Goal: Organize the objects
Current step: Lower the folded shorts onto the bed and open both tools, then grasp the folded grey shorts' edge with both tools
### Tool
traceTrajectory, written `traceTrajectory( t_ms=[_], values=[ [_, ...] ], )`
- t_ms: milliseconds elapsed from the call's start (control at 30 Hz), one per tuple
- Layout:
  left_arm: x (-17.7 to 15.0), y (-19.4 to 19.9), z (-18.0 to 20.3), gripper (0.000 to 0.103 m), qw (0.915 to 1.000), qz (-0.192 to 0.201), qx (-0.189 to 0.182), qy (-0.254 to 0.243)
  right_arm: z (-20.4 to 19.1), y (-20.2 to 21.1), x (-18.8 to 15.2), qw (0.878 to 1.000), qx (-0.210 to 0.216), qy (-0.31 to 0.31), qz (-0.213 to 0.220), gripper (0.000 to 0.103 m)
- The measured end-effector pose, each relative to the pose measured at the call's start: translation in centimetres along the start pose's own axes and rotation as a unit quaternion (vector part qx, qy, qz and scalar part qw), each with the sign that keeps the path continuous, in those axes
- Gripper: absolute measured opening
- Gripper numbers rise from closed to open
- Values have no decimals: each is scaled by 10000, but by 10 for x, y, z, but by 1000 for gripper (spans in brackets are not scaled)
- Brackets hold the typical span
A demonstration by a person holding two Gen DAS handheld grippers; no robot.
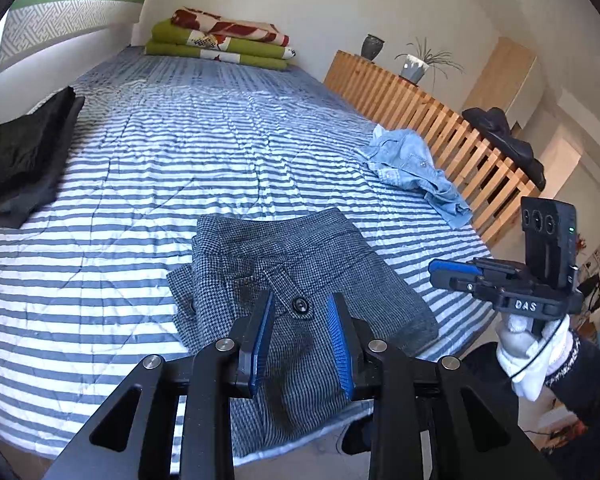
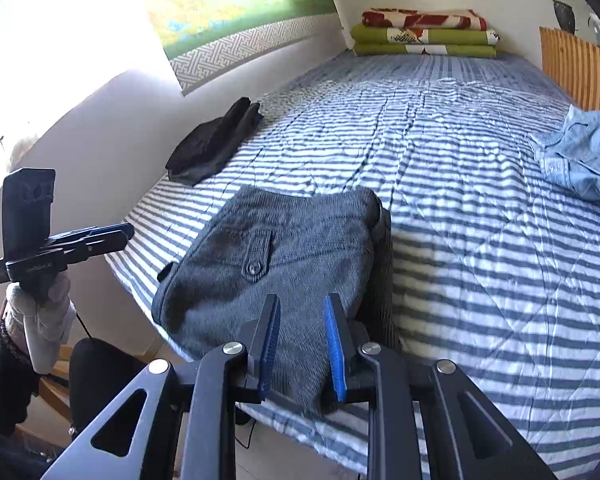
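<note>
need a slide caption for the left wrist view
Left gripper open above folded grey houndstooth trousers on a striped bed; denim shirt lies crumpled beside the slatted rail.

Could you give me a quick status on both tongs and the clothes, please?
Left tongs open, right tongs open, both empty above grey folded garment. Denim shirt crumpled, black clothes folded. Nothing in the way.

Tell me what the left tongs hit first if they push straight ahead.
Most likely the grey houndstooth garment: the left tongs are open, and its buttoned pocket flap lies right between and beyond them on the striped bed.
</note>
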State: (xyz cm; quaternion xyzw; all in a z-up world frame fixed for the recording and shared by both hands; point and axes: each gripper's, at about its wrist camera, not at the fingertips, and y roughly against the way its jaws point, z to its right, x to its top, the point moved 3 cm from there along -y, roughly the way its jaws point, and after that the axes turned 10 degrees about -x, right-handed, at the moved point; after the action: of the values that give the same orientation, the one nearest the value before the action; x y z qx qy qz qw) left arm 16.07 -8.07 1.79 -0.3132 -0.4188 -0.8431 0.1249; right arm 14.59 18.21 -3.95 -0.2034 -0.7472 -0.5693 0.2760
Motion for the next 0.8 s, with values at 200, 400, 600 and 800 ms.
traceTrajectory(
  t_ms=[200,400,600,800],
  values=[
    [-56,-61,-43,27,9929,-638,905,437,-29,-66,-14,9960,-117,622,-624,21],
    [-48,-42,-26,27,9952,-307,849,378,-27,-89,-40,9896,-388,1034,-927,20],
    [-10,-36,3,27,9965,-105,819,92,-26,-58,-9,9931,-459,967,-469,21],
    [12,-52,-23,30,9932,-59,1040,521,-1,-53,4,9965,-754,276,-252,21]
  ],
)
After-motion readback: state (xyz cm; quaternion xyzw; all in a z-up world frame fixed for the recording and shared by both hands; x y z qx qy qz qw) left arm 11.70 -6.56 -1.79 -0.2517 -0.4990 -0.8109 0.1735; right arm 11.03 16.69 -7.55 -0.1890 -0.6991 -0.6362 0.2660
